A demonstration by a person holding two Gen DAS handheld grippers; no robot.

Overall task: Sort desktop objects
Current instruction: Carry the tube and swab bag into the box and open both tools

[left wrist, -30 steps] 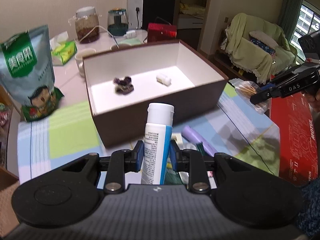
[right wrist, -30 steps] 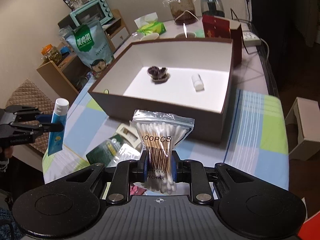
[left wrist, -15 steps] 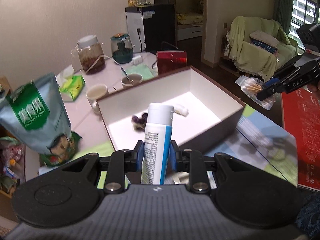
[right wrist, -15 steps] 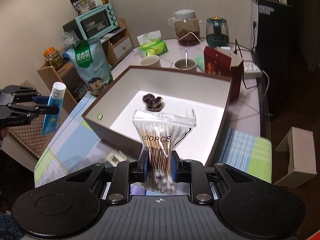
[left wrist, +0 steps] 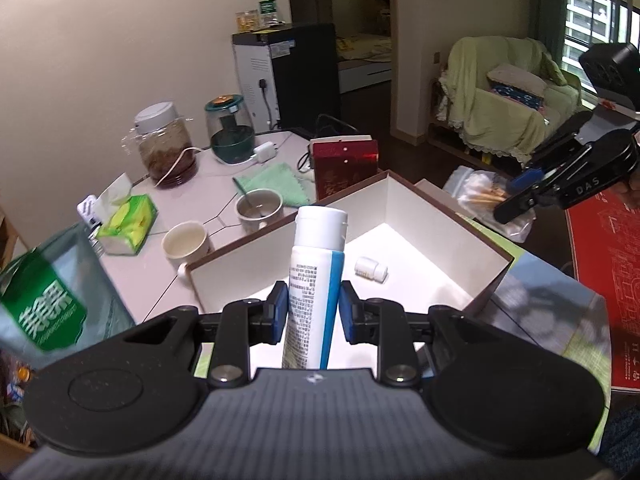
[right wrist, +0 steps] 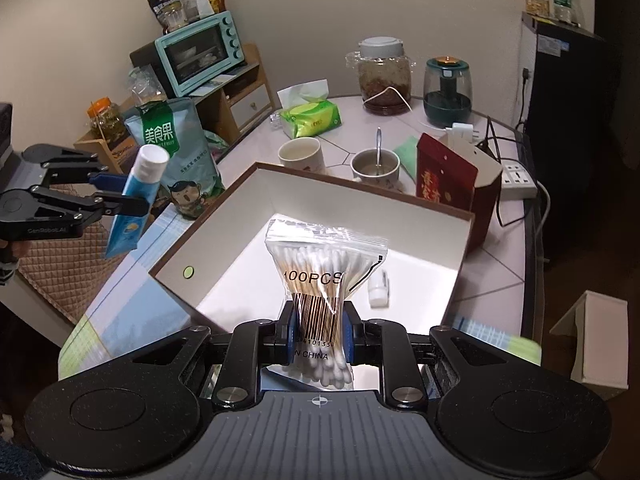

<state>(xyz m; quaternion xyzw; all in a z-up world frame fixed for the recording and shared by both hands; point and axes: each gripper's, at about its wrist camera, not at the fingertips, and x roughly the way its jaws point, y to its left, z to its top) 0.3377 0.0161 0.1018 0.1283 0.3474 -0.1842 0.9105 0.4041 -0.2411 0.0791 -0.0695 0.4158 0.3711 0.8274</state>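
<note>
Desk: pale, rounded edge, part covered by a blue-green check cloth.

Box: open, rectangular, brown outside, white inside; the landmark. A small white vial lies on its floor.

Snack bag: grey-green pouch left of the box, label "美食果".

Red carton: behind the box's far right corner, gold characters.

Left claw: held level, forward over the box's near-left wall, pinched on a tube — white cap up, blue-and-white body, fine print unreadable. Tube hangs in the air, clear of the box.

Right claw: over the box's near edge, clamped on a swab bag — clear zip pouch, barcode, "100PCS", "N CHINA". Bag is aloft above the box floor.
</note>
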